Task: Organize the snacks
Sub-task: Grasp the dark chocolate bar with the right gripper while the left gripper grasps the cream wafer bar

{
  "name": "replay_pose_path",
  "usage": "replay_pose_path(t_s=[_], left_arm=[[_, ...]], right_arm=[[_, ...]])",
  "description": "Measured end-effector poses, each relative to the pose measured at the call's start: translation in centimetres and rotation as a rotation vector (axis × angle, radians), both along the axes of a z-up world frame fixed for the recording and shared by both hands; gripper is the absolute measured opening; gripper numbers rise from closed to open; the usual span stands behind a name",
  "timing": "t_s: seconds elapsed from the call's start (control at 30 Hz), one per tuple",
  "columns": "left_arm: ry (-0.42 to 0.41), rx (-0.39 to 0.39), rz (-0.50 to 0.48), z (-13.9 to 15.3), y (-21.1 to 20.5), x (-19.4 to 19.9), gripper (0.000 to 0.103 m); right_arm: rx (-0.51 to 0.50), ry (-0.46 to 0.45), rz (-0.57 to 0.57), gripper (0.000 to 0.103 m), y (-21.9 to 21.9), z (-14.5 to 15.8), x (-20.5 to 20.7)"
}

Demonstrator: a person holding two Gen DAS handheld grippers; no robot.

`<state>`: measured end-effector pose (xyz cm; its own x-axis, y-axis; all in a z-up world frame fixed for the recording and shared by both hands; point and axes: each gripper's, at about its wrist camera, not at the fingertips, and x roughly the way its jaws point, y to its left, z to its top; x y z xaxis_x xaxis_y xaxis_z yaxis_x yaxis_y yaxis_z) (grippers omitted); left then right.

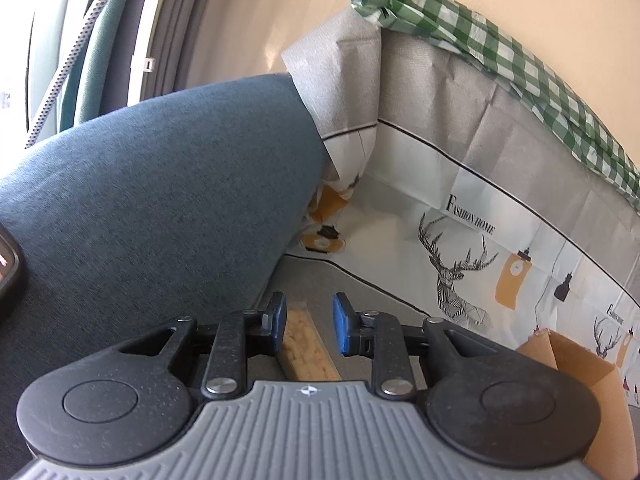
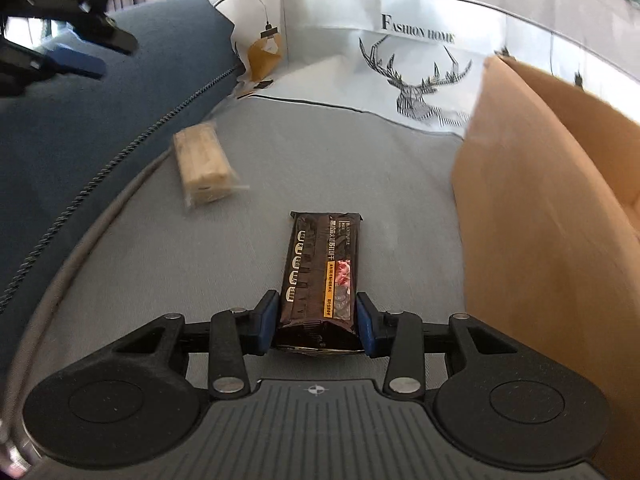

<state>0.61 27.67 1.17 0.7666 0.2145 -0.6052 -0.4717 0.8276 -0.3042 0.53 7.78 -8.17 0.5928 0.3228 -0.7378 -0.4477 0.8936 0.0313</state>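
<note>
A dark brown snack pack (image 2: 320,272) lies lengthwise on the grey sofa seat (image 2: 320,160). My right gripper (image 2: 317,322) has its blue pads against both sides of the pack's near end, shut on it. A clear-wrapped pale biscuit pack (image 2: 204,166) lies further off to the left, near the blue cushion (image 2: 80,140). In the left wrist view, my left gripper (image 1: 310,322) is open above that biscuit pack (image 1: 306,344), which shows between and below the pads. The left gripper also shows at the top left of the right wrist view (image 2: 76,60).
An open cardboard box (image 2: 552,220) stands on the right of the seat; it also shows in the left wrist view (image 1: 580,364). A deer-print "Fashion Home" cover (image 1: 460,248) lines the sofa back, with a green checked cloth (image 1: 500,56) on top. The blue cushion (image 1: 140,200) is at left.
</note>
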Motion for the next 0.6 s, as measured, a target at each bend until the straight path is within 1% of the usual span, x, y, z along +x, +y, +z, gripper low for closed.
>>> replay_pose_path(t_s=[0.1,0.13,0.17,0.2,0.27,0.3,0.4,0.47,0.5,0.53,0.6], left_arm=[[0.031,-0.001,-0.023,-0.5,-0.5,0.5,0.031],[0.044,-0.001,-0.035,-0.7,-0.8,0.8,0.034],[0.058,0.003,-0.044,-1.0,-1.0,1.0,0.036],[0.072,0.01,-0.05,-1.1,-1.3,1.2,0.036],[0.098,0.018,-0.067,-1.6,-1.8,1.7,0.041],[0.111,0.019,-0.071,-1.9,-2.0,2.0,0.045],[0.155,0.014,-0.075,-2.8,-2.5,2.8,0.048],[0.178,0.015,-0.076,-3.2,-3.0,3.3,0.05],[0.183,0.016,-0.077,-3.4,-3.2,3.6,0.052],[0.19,0.02,-0.077,-3.5,-3.4,3.8,0.056],[0.203,0.034,-0.074,-3.8,-3.9,4.4,0.061]], right_arm=[[0.015,0.001,0.01,0.043,-0.9,0.2,-1.1],[0.038,0.011,0.001,0.043,-1.2,0.2,-1.1],[0.059,0.014,-0.007,0.045,-1.4,0.3,-1.0],[0.068,0.013,-0.008,0.047,-1.4,0.3,-0.9],[0.065,0.015,-0.023,0.059,-1.4,0.0,-0.6],[0.074,0.028,-0.038,0.059,-1.5,-0.1,-0.4],[0.102,0.079,-0.06,0.059,-1.4,-0.8,0.4],[0.083,0.066,-0.048,0.059,-1.0,-0.9,0.3],[0.076,0.06,-0.036,0.059,-0.8,-1.0,0.2],[0.073,0.056,-0.028,0.057,-0.6,-1.0,0.2],[0.056,0.045,-0.023,0.049,-0.4,-1.0,0.2]])
